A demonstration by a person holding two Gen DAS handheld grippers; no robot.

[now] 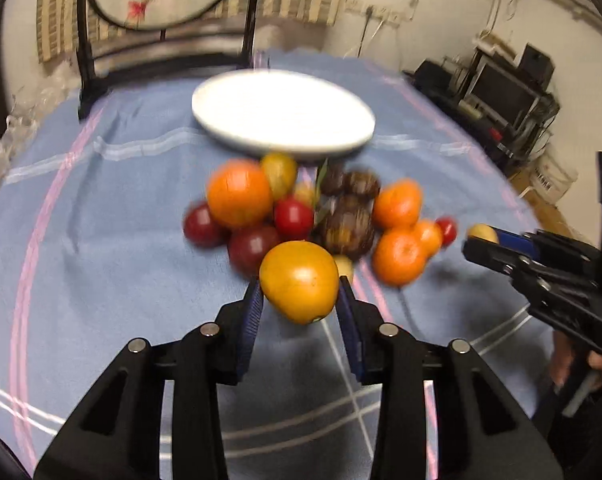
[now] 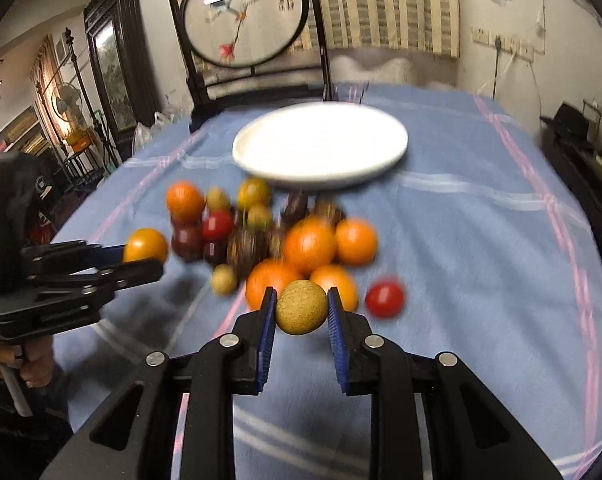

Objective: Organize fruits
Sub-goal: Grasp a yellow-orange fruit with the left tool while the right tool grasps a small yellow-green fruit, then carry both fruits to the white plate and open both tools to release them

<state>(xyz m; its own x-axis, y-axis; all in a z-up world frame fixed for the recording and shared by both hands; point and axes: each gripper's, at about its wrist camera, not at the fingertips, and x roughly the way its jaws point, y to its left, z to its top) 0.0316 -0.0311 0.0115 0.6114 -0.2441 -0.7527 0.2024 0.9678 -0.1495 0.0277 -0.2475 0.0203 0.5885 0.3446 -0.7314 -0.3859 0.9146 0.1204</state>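
Black finger mounts with blue ribbed pads fill the lower edge of each wrist view. Beneath them, the blue tablecloth [image 1: 101, 240] with pink and white stripes covers the whole work surface. The white plate [image 1: 283, 114] sits on the cloth at the far side of the fruit pile [image 1: 301, 208], with its near rim just beside the pile, and carries no fruit. The fruit pile lies at the centre of the cloth and contains oranges, dark red and bright red round fruits, dark brown scaly fruits and small tan ones; blur prevents a firm count. The left gripper [image 1: 299, 292] has its pads pressed on both sides of a yellow-orange fruit [image 1: 299, 280], which sits at the near edge of the pile, clear of the cloth. The right gripper [image 2: 302, 306] is nearly fully closed, and its pads clamp a small tan round fruit [image 2: 301, 306], also at the near edge of the pile. A single red fruit [image 2: 385, 299] rests on the cloth just right of the pile. In the right wrist view, a hand [image 2: 37, 364] grasps the left gripper's handle.
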